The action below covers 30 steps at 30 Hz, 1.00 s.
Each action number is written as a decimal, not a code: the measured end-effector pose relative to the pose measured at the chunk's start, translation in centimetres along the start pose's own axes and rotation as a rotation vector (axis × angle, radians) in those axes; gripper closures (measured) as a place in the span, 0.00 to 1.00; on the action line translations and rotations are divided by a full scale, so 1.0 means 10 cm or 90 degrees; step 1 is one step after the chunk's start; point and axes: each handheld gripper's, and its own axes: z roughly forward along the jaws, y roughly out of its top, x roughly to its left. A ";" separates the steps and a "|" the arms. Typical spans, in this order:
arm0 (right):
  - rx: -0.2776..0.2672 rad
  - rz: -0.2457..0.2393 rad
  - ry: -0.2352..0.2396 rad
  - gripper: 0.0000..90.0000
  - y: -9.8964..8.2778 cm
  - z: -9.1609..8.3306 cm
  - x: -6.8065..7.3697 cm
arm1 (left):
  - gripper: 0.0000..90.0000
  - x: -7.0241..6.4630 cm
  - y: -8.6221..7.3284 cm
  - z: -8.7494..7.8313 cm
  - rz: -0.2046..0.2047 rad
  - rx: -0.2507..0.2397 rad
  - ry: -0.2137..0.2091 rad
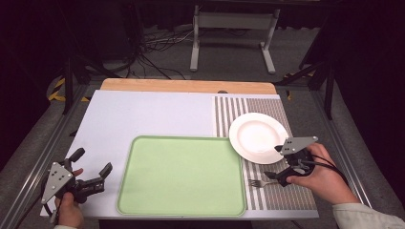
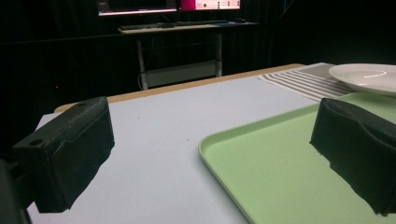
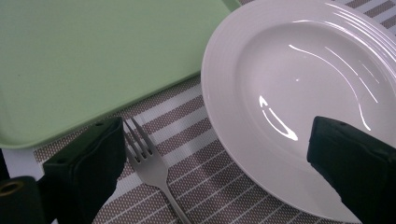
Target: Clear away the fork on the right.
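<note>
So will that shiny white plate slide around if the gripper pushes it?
Probably a little: the plate looks glossy and hard, though the striped mat beneath looks woven and may hold it. It looks rigid, likely breakable, and sits too flat to tip.

Green tray (image 1: 181,174) (beside striped placemat (image 1: 286,193))

Both tools gape wide — the left tool (image 1: 90,160) held low, the right tool (image 1: 274,162) angled downward.
</note>
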 end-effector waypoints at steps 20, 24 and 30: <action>0.114 -0.089 0.027 0.09 0.09 0.10 0.04 | 0.00 0.00 -0.01 0.01 -0.004 -0.001 -0.002; 0.112 -0.089 0.023 0.13 0.07 0.11 0.04 | 0.00 0.00 0.00 0.01 -0.003 0.000 -0.002; 0.154 -0.136 0.049 0.24 0.01 0.19 0.06 | 0.00 0.00 -0.01 0.01 -0.003 0.000 -0.002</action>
